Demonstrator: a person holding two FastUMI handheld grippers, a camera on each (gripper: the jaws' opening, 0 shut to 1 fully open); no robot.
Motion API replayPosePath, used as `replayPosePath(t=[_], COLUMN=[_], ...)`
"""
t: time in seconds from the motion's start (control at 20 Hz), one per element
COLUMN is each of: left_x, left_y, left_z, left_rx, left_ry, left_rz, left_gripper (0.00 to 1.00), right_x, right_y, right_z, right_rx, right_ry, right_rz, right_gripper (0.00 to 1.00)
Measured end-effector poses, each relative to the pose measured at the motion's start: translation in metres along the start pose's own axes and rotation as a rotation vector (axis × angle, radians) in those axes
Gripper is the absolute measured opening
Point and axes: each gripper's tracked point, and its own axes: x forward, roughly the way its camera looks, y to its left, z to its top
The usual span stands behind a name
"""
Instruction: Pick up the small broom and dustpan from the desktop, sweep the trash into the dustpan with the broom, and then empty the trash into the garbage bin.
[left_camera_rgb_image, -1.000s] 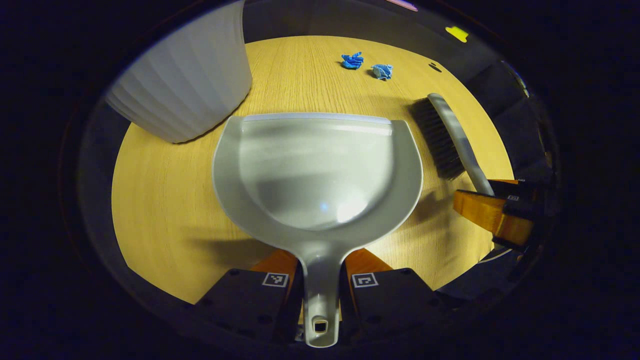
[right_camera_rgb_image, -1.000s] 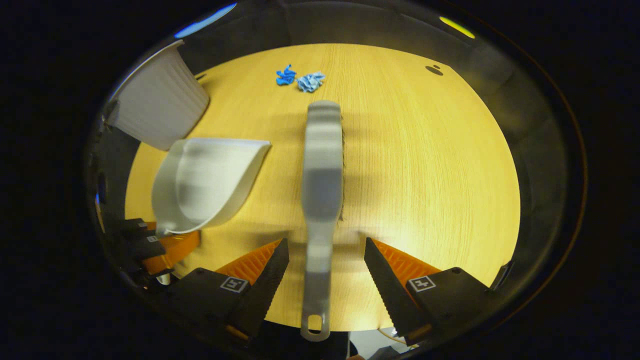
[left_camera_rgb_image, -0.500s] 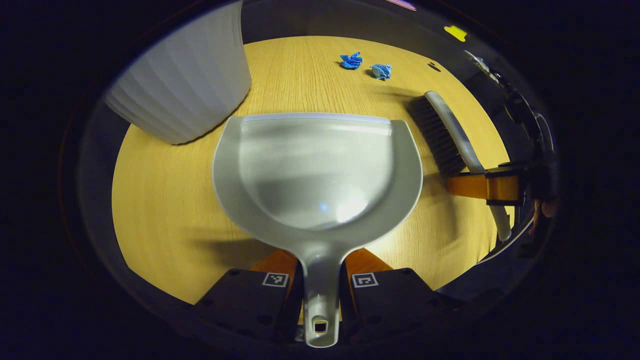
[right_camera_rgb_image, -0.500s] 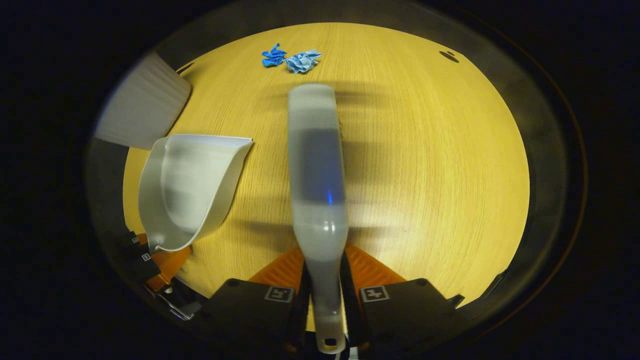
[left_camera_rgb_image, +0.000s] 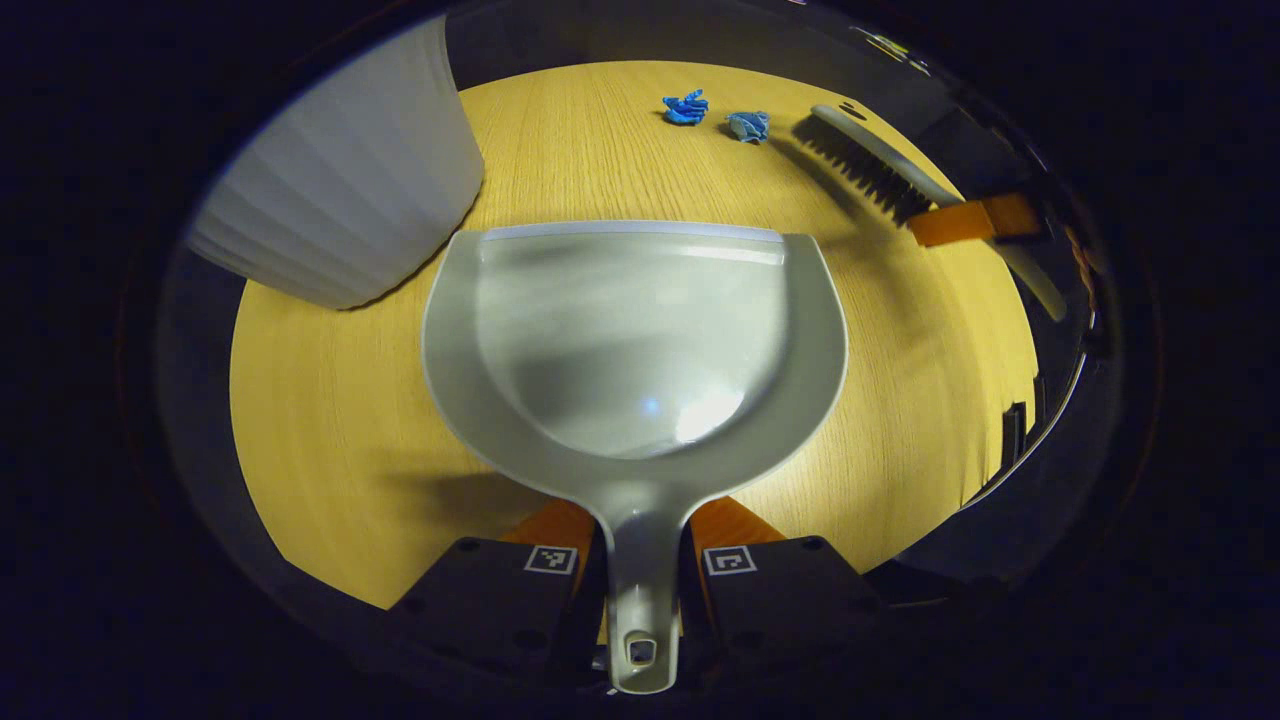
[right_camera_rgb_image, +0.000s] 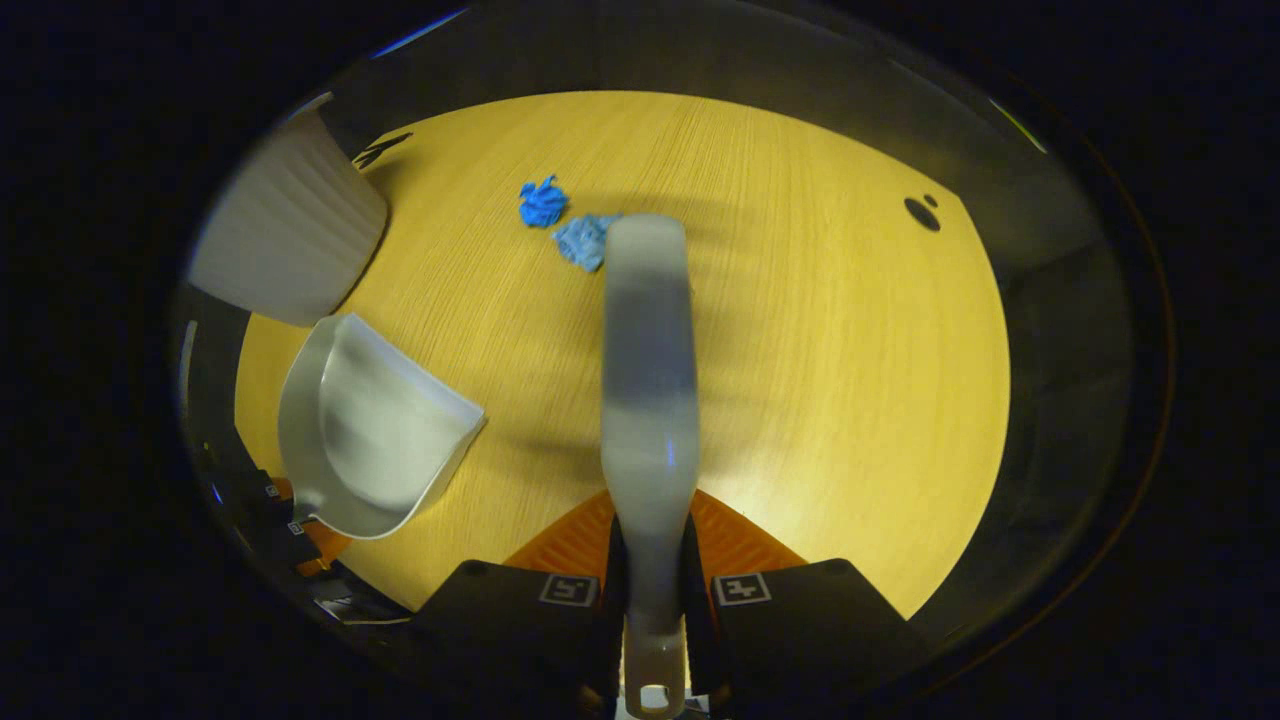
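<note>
My left gripper (left_camera_rgb_image: 640, 540) is shut on the handle of the grey dustpan (left_camera_rgb_image: 635, 330), whose open mouth faces away over the wooden desktop (left_camera_rgb_image: 330, 400). In the right gripper view the dustpan (right_camera_rgb_image: 375, 430) sits at the lower left. My right gripper (right_camera_rgb_image: 650, 545) is shut on the handle of the grey broom (right_camera_rgb_image: 648, 350), which is lifted with its head beside two blue crumpled scraps (right_camera_rgb_image: 563, 222). The left gripper view has the broom (left_camera_rgb_image: 880, 165) at the far right, bristles down, close to the blue scraps (left_camera_rgb_image: 715, 115).
A white ribbed garbage bin (left_camera_rgb_image: 340, 190) stands at the far left of the desktop, next to the dustpan's left corner; it appears again as the bin (right_camera_rgb_image: 285, 240) in the right gripper view. A small dark hole (right_camera_rgb_image: 920, 213) marks the desktop's far right.
My right gripper closed on the broom handle, lifted it and carried it forward to the blue scraps. The dustpan stayed gripped and nearly still.
</note>
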Motion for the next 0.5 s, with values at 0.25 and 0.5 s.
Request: replayPosePath(t=[0.25, 0.5], left_x=[-0.006, -0.004], left_y=[0.005, 0.015], left_z=[0.029, 0.053], left_rx=[0.099, 0.202], left_ry=[0.040, 0.081], left_rz=[0.004, 0.040], left_gripper=[0.30, 0.30], right_x=[0.010, 0.048], right_y=[-0.039, -0.054], right_z=[0.084, 0.132], right_rx=[-0.100, -0.305], right_ry=[-0.059, -0.033], right_rz=[-0.077, -0.122], right_gripper=[0.28, 0.28])
